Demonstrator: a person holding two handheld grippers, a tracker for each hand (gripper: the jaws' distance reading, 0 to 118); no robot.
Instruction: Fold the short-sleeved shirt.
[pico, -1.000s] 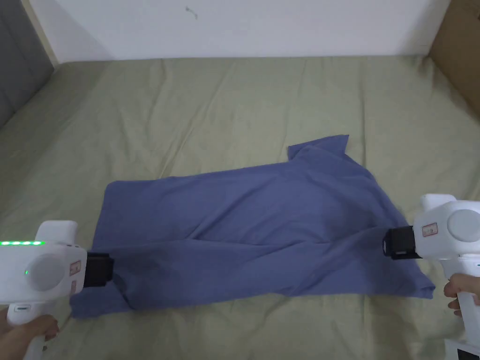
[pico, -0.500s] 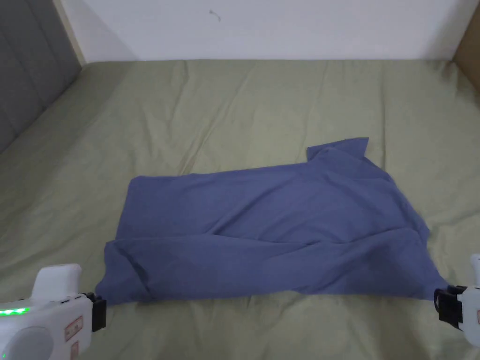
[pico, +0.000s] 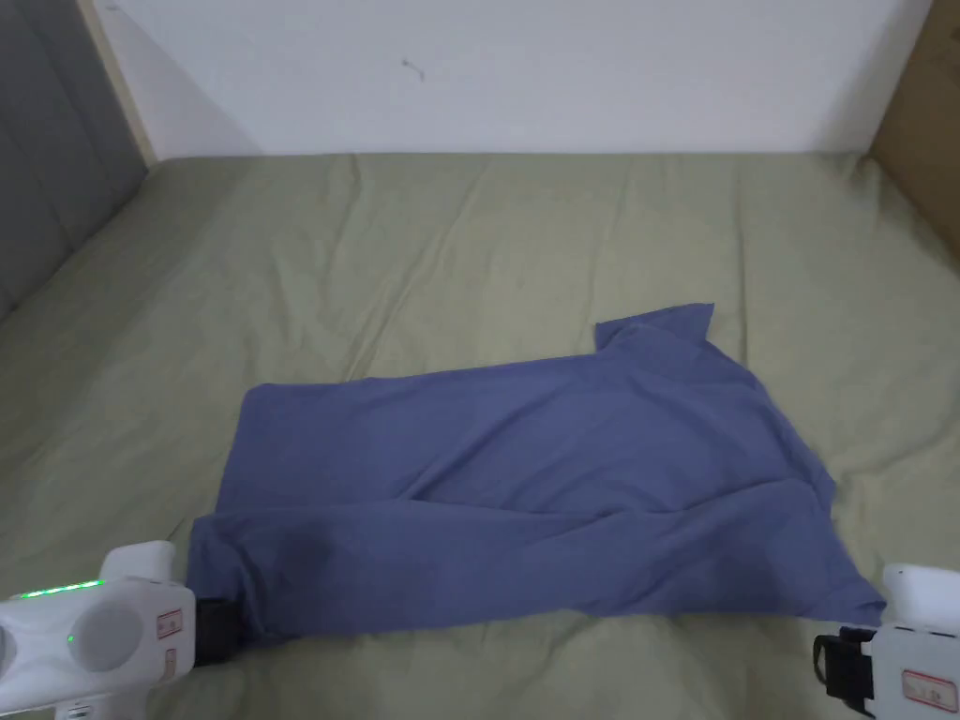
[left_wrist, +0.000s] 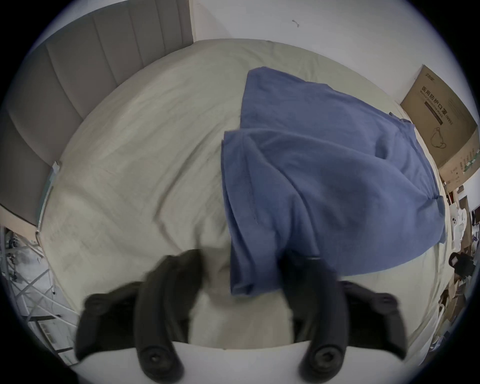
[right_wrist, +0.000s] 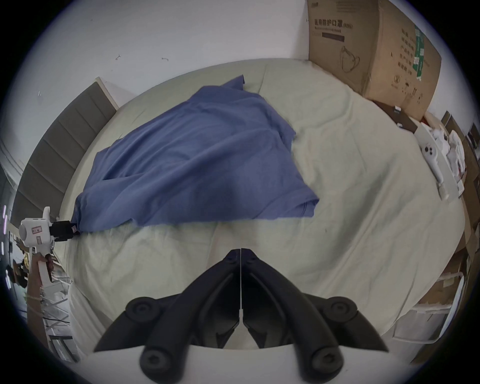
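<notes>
Our left gripper (left_wrist: 241, 280) has its jaws spread around the shirt's (pico: 525, 497) near left corner; our right gripper (right_wrist: 240, 250) is closed on nothing, just off the near right corner. Shirt lies mid-bed (pico: 469, 253).

Count: 1 blue shirt (pico: 525, 487), with 1 sleeve (pico: 661, 323) seen sticking out at its far edge. 1 bed (pico: 469, 244). 2 handheld grippers: left gripper (left_wrist: 241, 270), right gripper (right_wrist: 241, 250); 2 fingers (left_wrist: 179, 280) each. 1 cardboard box (right_wrist: 368, 52). 1 headboard (left_wrist: 78, 85).
</notes>
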